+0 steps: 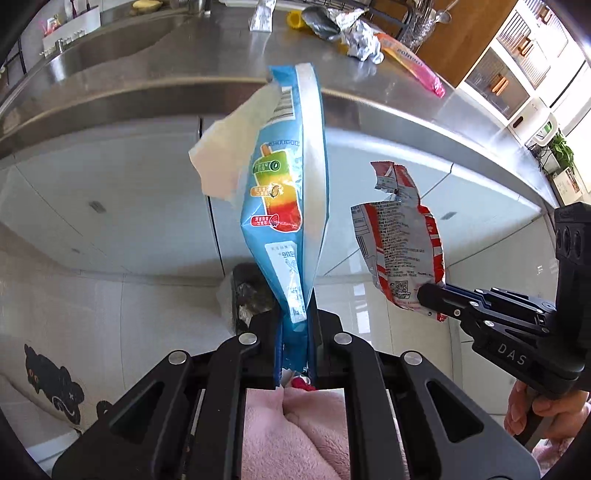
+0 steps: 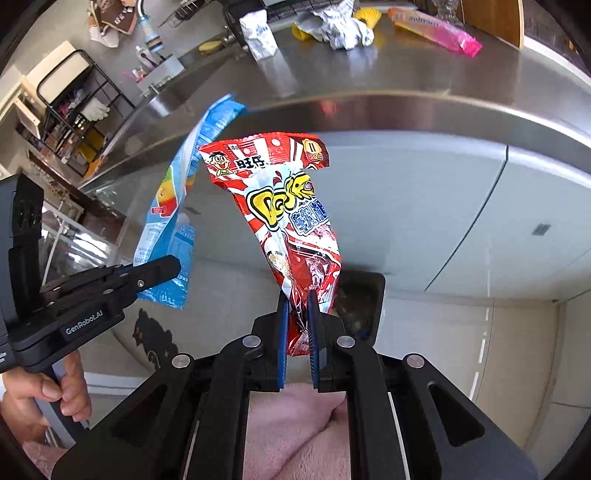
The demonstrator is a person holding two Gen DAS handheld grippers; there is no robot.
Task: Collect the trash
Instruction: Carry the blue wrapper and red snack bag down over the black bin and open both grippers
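Observation:
My left gripper (image 1: 295,325) is shut on a blue ice-pop wrapper (image 1: 284,192), which stands up from the jaws with a torn white flap on its left side. My right gripper (image 2: 297,325) is shut on a red snack wrapper (image 2: 288,214). Both are held in front of the steel counter, above the floor. A black trash bin (image 2: 365,295) with crumpled waste inside sits on the floor just beyond both grippers (image 1: 240,291). In the left wrist view the right gripper (image 1: 436,295) holds the red wrapper (image 1: 399,243) at the right. The left gripper (image 2: 162,269) with the blue wrapper (image 2: 170,221) shows at the left of the right wrist view.
On the steel counter (image 1: 424,110) lie more litter: crumpled foil (image 2: 340,26), a yellow piece (image 2: 369,16), a pink wrapper (image 2: 439,31) and a white packet (image 2: 258,33). A sink (image 1: 122,48) is at the counter's left. White cabinet fronts (image 2: 480,206) face me below the counter. A hand (image 2: 55,391) grips the left handle.

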